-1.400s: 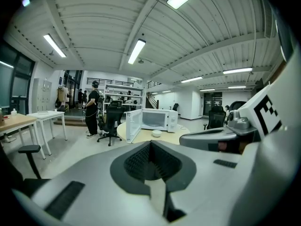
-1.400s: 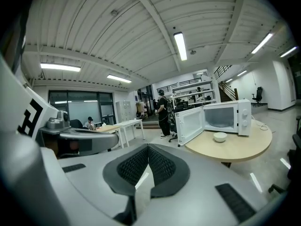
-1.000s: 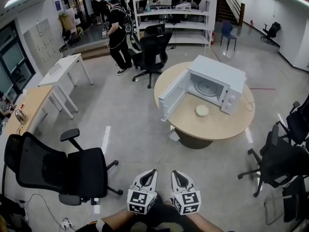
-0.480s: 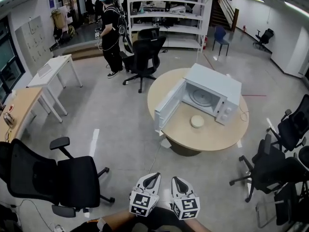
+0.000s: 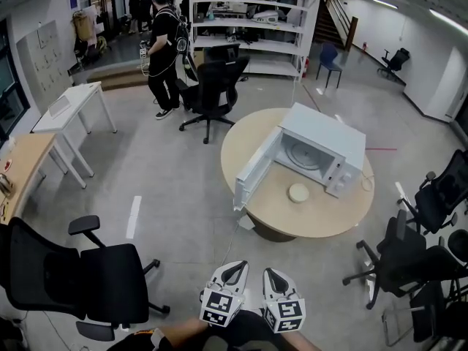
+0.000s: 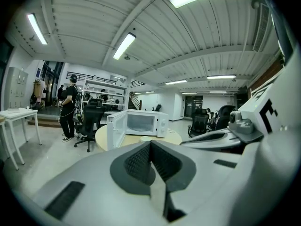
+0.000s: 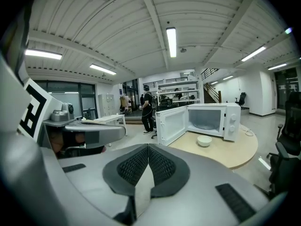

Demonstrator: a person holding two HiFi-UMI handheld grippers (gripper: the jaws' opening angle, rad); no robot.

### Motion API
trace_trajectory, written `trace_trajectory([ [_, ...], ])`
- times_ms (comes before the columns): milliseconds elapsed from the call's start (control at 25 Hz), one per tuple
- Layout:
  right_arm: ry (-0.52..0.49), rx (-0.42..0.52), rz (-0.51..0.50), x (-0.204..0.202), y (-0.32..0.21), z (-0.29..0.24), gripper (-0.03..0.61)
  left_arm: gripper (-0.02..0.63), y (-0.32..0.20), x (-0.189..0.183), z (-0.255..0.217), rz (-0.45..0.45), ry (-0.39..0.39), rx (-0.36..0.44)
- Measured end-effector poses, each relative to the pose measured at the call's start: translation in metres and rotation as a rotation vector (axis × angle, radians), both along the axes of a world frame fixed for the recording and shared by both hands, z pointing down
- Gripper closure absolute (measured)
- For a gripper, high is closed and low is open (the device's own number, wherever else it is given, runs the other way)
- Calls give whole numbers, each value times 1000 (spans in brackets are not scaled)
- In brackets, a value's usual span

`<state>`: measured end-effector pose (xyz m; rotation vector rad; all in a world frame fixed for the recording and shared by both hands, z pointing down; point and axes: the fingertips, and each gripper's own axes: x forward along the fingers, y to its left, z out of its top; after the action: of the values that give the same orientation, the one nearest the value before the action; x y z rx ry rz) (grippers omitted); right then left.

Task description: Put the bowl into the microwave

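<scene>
A small white bowl [image 5: 298, 192] sits on the round wooden table [image 5: 263, 210], just in front of the white microwave [image 5: 325, 141], whose door [image 5: 256, 169] hangs open to the left. The bowl [image 7: 204, 141] and the microwave [image 7: 214, 120] also show in the right gripper view, far off. Both grippers are held close to the person's body, several steps from the table. My left gripper [image 5: 235, 268] and right gripper [image 5: 271, 274] are both shut with nothing between the pads, side by side.
A black office chair [image 5: 102, 276] stands at the near left, more chairs [image 5: 409, 258] at the right. Another chair [image 5: 212, 86] and a standing person [image 5: 162, 50] are beyond the table. White desks [image 5: 69, 104] line the left; shelves [image 5: 248, 20] stand at the back.
The head view has shifted forward and slightly down; the table and microwave sit a little lower and closer. Both grippers stay shut together near the body.
</scene>
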<state>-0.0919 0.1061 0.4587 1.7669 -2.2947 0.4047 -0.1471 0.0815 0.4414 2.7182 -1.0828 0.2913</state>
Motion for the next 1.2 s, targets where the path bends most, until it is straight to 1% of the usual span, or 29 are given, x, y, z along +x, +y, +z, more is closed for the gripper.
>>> trace_trajectory([
  [280,12,-5,17,-5,-21,-3,563,568,-16,6,2,59,-4,-6],
  [440,18,-11,30,-8,-33,0,563,568,-28,5,7,74,0,-13],
  [880,51,-29,46,-37,-56,5,563,568,-54,-20,12,102,25,-26],
  [1200,59,-33,62,-48,-62,5,563,568,-62,-31,13,111,36,-30],
])
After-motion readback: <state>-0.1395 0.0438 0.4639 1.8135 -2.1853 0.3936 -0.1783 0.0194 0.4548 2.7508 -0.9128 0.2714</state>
